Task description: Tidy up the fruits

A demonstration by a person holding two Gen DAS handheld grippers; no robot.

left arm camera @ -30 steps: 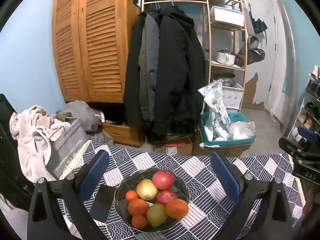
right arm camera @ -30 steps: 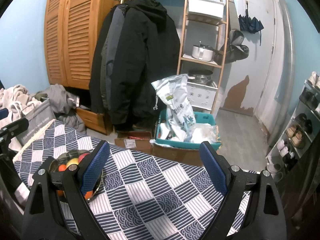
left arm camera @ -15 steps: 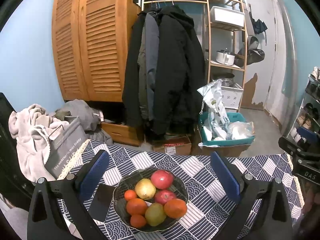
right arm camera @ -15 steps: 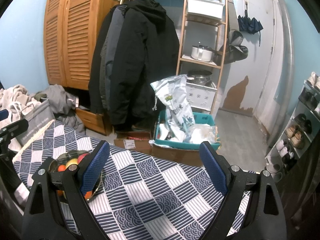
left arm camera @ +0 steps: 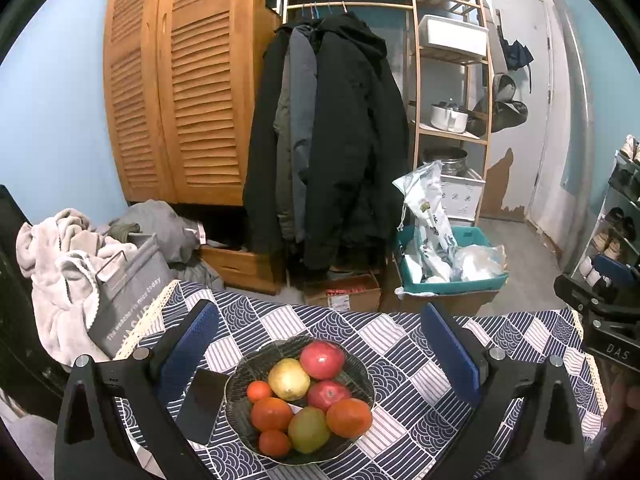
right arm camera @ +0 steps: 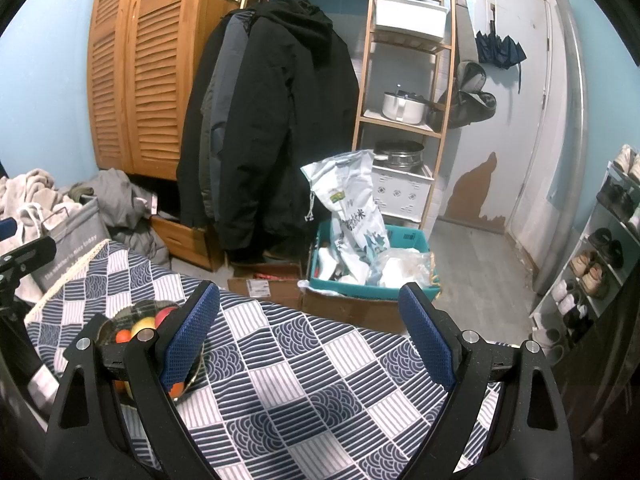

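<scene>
The left hand-held gripper hangs over the near part of the desk with its blue-padded fingers spread wide and nothing between them. Directly below and between the fingers sits a dark glass bowl of fruit: two red apples, a yellow pear, a green pear, and several oranges. A black phone lies flat just beside the bowl's left rim. The right hand-held gripper is also spread wide and empty, above the bare checked tablecloth; from its view the bowl sits to the left, partly hidden behind its left finger. Off the desk's left edge stands a grey laundry bag heaped with pale towels. Farther back on the floor is a teal crate holding a rice sack, then dark coats hanging beside a louvred wooden wardrobe.
</scene>
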